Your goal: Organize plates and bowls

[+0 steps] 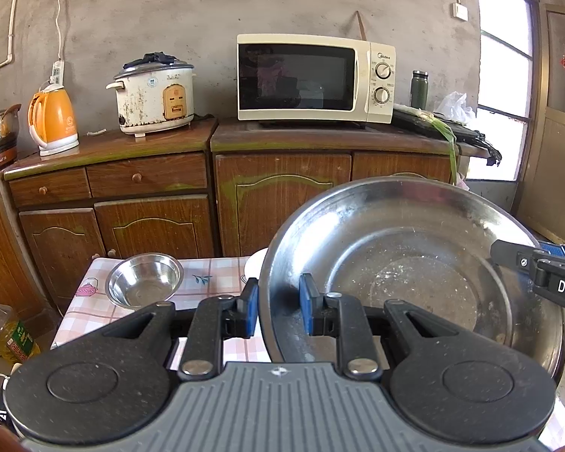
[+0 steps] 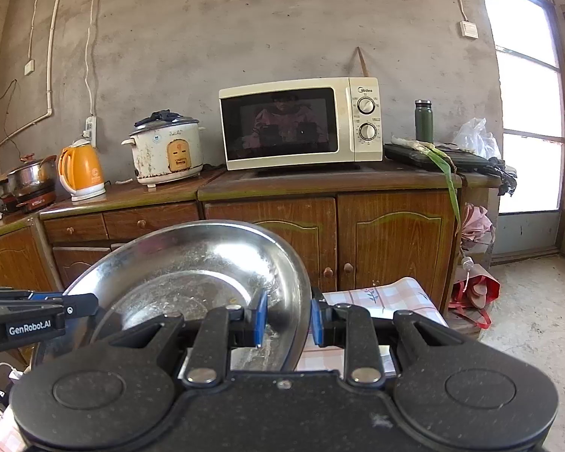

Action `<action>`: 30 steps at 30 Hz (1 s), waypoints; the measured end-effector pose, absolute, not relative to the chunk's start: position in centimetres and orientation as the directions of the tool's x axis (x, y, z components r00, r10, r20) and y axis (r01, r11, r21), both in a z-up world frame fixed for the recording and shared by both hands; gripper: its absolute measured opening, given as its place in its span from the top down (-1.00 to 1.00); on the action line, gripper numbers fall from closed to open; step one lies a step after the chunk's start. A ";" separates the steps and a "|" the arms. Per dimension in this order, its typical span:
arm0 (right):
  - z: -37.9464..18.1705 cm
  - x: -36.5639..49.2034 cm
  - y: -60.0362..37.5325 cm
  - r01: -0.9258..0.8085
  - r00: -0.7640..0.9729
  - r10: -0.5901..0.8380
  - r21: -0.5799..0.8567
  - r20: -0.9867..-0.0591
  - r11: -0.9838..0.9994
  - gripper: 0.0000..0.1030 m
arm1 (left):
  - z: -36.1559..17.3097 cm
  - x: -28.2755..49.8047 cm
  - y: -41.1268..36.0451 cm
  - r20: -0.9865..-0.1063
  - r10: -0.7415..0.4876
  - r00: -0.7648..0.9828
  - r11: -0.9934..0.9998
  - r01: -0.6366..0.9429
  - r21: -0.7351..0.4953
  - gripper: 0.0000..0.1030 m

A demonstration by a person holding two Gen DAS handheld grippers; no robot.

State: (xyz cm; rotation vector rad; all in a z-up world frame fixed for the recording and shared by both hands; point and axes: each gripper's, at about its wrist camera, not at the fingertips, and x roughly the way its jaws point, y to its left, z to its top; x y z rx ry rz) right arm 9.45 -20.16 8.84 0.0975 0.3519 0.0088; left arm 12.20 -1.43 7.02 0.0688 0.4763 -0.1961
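While both pinched its rim, left gripper [image 1: 278, 309] and right gripper [image 2: 288, 320] held the steel basin [image 1: 414, 263] above the worktop [image 1: 207, 275].

left gripper [image 1: 278, 309] fingers clamped, right gripper [image 2: 288, 318] likewise

Shiny scuffed steel basin [image 1: 414, 248]; worn wood cabinets [image 1: 150, 196].

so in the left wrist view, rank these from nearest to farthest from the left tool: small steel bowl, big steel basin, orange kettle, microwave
1. Big round steel basin: its rim is clamped in the left tool.
2. Small round steel bowl: on the checked tablecloth, ahead and left.
3. Orange plastic kettle: far left of the wooden counter.
4. Cream microwave: on the counter straight ahead. Kettle and microwave are too close to call.
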 end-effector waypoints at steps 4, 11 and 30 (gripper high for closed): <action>8.8 9.2 -20.5 0.014 0.939 0.020 0.097 -0.342 0.995 0.41 | 6.9 12.0 -1.6 -0.462 -0.177 0.869 0.978 0.208 0.018 0.56; 8.6 8.7 -20.8 0.020 0.939 0.015 0.098 -0.344 0.995 0.41 | 6.5 11.7 -1.9 -0.471 -0.185 0.862 0.977 0.213 0.007 0.56; 8.1 7.8 -21.4 0.036 0.936 -0.001 0.096 -0.351 0.995 0.41 | 5.9 11.1 -2.3 -0.483 -0.198 0.853 0.973 0.231 0.008 0.56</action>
